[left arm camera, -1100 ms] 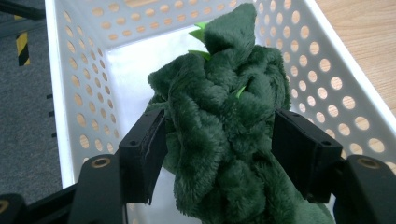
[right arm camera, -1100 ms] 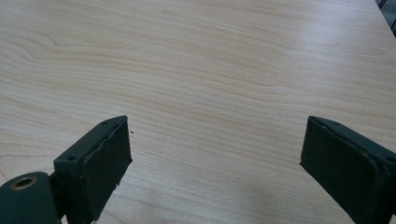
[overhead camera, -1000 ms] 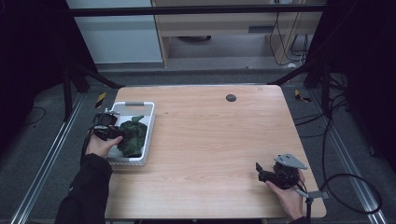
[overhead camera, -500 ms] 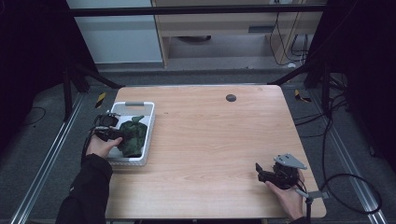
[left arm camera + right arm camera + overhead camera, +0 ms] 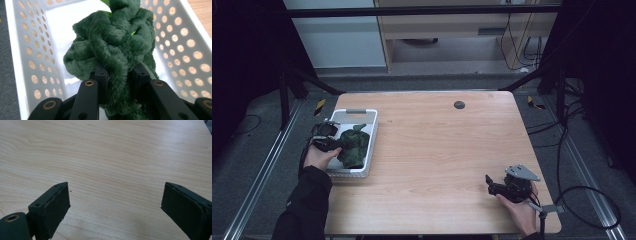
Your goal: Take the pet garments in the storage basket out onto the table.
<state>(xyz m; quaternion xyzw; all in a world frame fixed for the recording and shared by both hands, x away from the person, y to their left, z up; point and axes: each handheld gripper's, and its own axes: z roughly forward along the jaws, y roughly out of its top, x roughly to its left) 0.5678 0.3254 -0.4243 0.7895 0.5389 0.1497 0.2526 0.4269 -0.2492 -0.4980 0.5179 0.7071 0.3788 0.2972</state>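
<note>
A dark green plush toy (image 5: 354, 145) lies in a white perforated basket (image 5: 371, 134) at the table's left edge. My left gripper (image 5: 337, 144) reaches into the basket from the left. Its jaws have just been closing, and now the pads press into the plush (image 5: 117, 50) from both sides. The left gripper view looks along the jaws (image 5: 119, 83), with the green pile bulging between and above them. My right gripper (image 5: 489, 186) rests near the table's front right corner, pointing left. Its pads (image 5: 57, 205) stand wide apart over bare wood, nothing between them.
The wooden table (image 5: 437, 150) has a small dark round disc (image 5: 459, 104) near its far edge. The basket wall (image 5: 27, 50) rises close on both sides of the plush. Cables trail on the floor at the right.
The left gripper's jaws have come together on the green plush in the basket. Neither hand has shifted place, and the right gripper looks the same.
</note>
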